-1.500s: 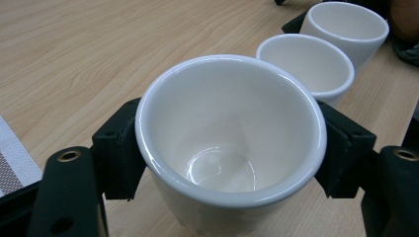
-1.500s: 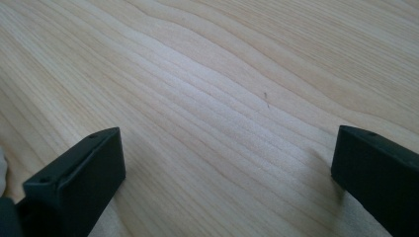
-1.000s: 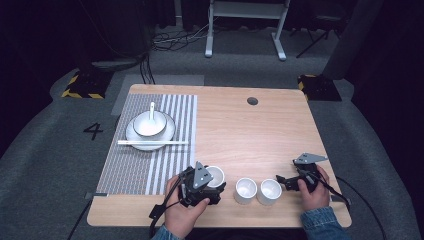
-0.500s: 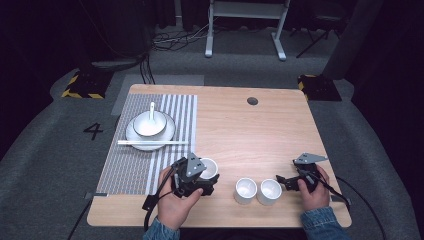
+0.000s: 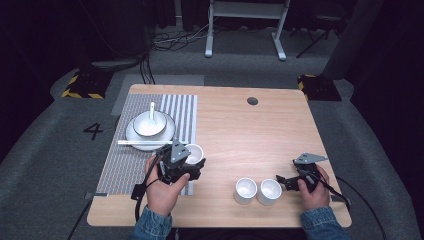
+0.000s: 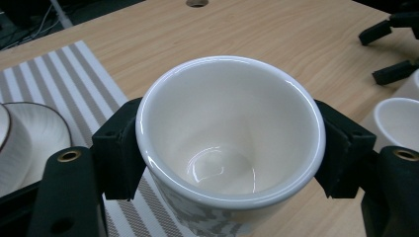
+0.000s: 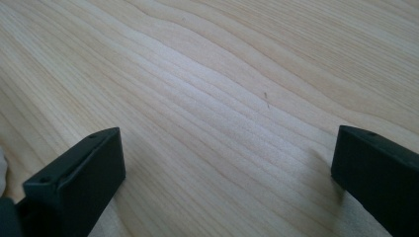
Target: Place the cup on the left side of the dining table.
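Cup (image 6: pixel 230 143): clamped upright by left claw (image 5: pixel 186 165) at mat's (image 5: pixel 125 165) edge, likely bound for the setting.
Right claw (image 5: pixel 285 181): wide open, empty, resting near bench's front-right corner.

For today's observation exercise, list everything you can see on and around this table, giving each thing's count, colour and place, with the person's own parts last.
Table: one, light wood, centre of the room.
Placemat: one, grey and white striped, on the table's left part.
Plate: one, white, on the placemat.
Bowl: one, white, on the plate, with a white spoon in it.
Chopsticks: white, lying along the plate's near edge; the count cannot be told.
Held cup: one, white, between the left tongs' jaws, over the placemat's right edge.
Standing cups: two, white, side by side near the table's front edge.
Left tongs: black, shut on the held cup.
Right tongs: black, open, beside the standing cups.
Hands: two, at the front edge.
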Motion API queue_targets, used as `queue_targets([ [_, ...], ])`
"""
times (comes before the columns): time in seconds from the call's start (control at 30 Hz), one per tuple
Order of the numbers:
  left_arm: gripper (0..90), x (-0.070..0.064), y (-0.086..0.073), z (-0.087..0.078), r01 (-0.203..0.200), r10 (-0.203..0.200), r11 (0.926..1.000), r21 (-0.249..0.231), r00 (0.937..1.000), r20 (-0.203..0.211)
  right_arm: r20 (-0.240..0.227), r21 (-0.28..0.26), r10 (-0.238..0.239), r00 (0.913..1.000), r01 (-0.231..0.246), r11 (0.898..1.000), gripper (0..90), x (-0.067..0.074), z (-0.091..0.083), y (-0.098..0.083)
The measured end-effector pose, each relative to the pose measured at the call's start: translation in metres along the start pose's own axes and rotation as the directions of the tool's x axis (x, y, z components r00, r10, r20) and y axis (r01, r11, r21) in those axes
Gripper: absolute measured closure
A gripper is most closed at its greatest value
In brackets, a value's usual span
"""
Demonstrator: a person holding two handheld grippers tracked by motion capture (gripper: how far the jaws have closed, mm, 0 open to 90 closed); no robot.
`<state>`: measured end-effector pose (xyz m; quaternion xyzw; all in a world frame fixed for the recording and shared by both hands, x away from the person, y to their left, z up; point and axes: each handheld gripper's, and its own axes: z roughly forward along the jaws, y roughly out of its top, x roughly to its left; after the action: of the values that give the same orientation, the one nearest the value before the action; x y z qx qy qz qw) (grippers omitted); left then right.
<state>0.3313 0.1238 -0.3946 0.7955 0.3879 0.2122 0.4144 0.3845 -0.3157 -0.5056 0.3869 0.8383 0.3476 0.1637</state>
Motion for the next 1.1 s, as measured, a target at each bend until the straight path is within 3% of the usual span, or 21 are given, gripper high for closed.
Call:
queue_targets([
  [0.4, 26.5, 0.035, -0.005, 0.006, 0.060, -0.061, 0.9980, -0.019, 0.9954, -0.074, -0.001, 0.001, -0.002, 1.0000, 0.002, 1.000, 0.3, 0.000, 0.000, 0.000],
  [0.53, 26.6, 0.044, -0.007, 0.011, 0.055, -0.055, 0.9985, -0.005, 0.9928, -0.106, -0.001, 0.000, -0.002, 1.0000, 0.002, 1.000, 0.3, 0.000, 0.000, 0.000],
  [0.9, 26.6, 0.066, -0.023, 0.020, 0.118, -0.114, 0.9929, 0.015, 0.9831, -0.143, -0.001, 0.000, -0.002, 1.0000, 0.002, 1.000, 0.3, 0.000, 0.000, 0.000],
  [1.1, 26.5, 0.073, -0.031, 0.029, 0.141, -0.132, 0.9884, 0.056, 0.9799, -0.150, -0.002, 0.001, -0.002, 1.0000, 0.002, 1.000, 0.3, 0.000, 0.000, 0.000],
])
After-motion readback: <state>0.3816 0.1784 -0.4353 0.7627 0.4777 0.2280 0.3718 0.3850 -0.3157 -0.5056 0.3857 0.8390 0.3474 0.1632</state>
